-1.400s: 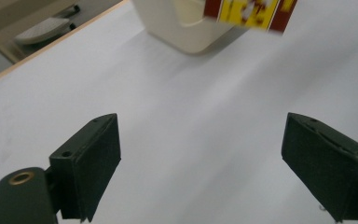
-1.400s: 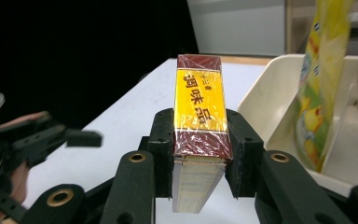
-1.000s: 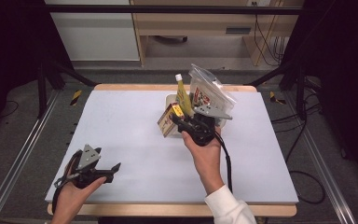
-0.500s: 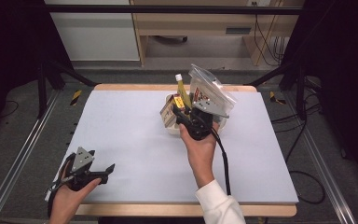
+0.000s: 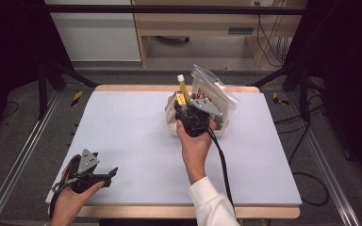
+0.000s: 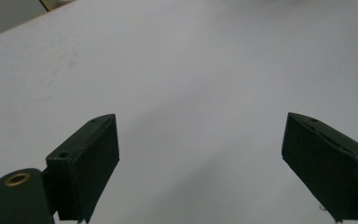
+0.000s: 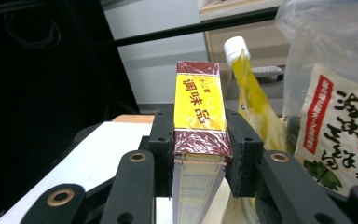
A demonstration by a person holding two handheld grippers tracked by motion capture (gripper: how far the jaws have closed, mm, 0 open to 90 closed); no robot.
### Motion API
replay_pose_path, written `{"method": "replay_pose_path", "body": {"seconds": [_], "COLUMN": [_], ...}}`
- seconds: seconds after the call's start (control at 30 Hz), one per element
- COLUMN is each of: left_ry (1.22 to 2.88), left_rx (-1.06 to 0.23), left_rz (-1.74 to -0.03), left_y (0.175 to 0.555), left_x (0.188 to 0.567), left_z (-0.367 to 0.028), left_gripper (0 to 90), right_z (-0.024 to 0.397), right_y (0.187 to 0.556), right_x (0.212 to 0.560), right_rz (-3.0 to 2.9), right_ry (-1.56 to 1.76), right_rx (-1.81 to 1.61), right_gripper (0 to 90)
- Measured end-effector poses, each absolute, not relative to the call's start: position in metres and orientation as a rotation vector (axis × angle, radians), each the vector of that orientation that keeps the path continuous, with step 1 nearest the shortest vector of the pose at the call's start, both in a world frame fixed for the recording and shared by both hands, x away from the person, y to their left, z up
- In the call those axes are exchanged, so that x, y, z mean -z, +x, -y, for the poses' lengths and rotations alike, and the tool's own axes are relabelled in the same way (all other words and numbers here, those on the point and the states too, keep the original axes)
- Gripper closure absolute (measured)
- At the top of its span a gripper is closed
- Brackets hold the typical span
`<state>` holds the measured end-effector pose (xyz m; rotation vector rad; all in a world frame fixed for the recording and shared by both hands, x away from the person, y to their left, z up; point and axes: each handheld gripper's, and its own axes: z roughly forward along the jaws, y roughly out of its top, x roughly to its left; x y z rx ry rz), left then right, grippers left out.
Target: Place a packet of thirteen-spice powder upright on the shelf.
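Note:
My right gripper (image 7: 199,140) is shut on a yellow and maroon seasoning box (image 7: 199,107), its pads pressing both narrow sides. In the high view the right gripper (image 5: 183,104) holds the box (image 5: 181,98) over a white basket (image 5: 173,126) at the table's far middle. Beside the box stand a yellow pouch with a white cap (image 7: 250,88) and a clear bag of printed packets (image 7: 335,102); the pouch (image 5: 183,87) and bag (image 5: 212,89) rise from the basket. My left gripper (image 5: 111,173) rests open near the front left corner, with only bare table between its jaws (image 6: 200,158).
The white table top (image 5: 122,127) lies open between the two hands. A black cable (image 5: 221,160) trails from the right gripper toward the front edge. Metal rails and dark floor flank the table, and a wooden shelf unit stands behind it.
My right hand has carried the box a little to the right and slightly down, over the basket. The left hand has stayed in place.

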<state>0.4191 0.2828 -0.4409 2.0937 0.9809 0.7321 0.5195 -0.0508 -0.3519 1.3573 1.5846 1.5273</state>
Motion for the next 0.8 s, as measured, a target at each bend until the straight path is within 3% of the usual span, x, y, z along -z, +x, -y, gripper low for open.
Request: {"method": "replay_pose_path", "body": {"seconds": [0.8], "left_ry": [2.101], "left_rx": [-0.725], "left_rz": [-0.967], "left_y": [0.419], "left_x": [0.442], "left_z": [-0.281], "left_gripper": [11.5], "right_z": [0.045], "right_y": [0.538], "right_x": [0.37], "right_rz": [-1.553], "right_ry": [1.389], "right_rx": [-1.453], "right_gripper": [67.9]}}
